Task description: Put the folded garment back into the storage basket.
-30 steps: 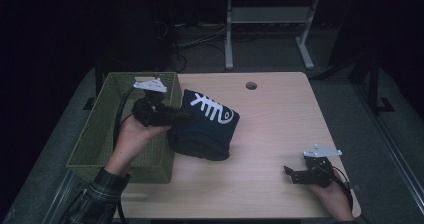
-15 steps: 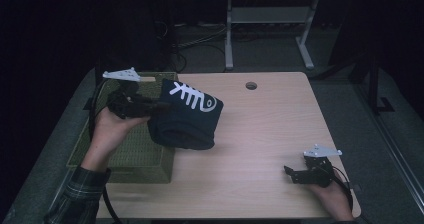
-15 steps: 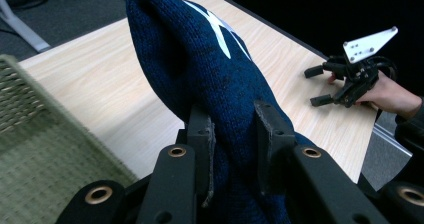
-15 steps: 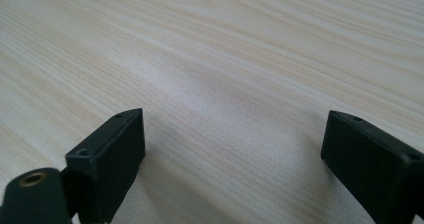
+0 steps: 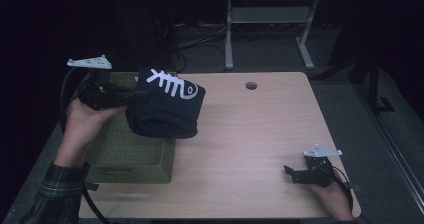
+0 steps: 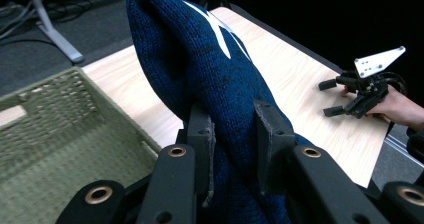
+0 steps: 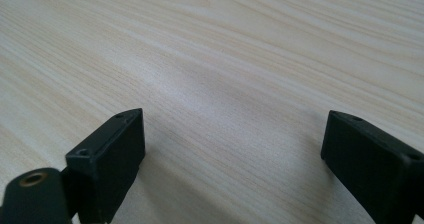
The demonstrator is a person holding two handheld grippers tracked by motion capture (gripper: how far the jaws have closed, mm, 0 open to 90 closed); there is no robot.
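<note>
While the left gripper [image 6: 232, 134] pinched a fold of the dark blue knitted sweater [image 5: 167, 106], the bundle hung clear of the table, over the near-right corner of the basket [image 5: 132, 156], probably so it could be carried across and dropped inside. Thick and soft, the rolled knit bore a white fishbone design. Woven from olive fibre, the basket was boxy and open-topped. Far from the basket, the right gripper [image 7: 232, 149] rested on pale wood-grain table [image 5: 260, 134], jaws spread, holding nothing.
</note>
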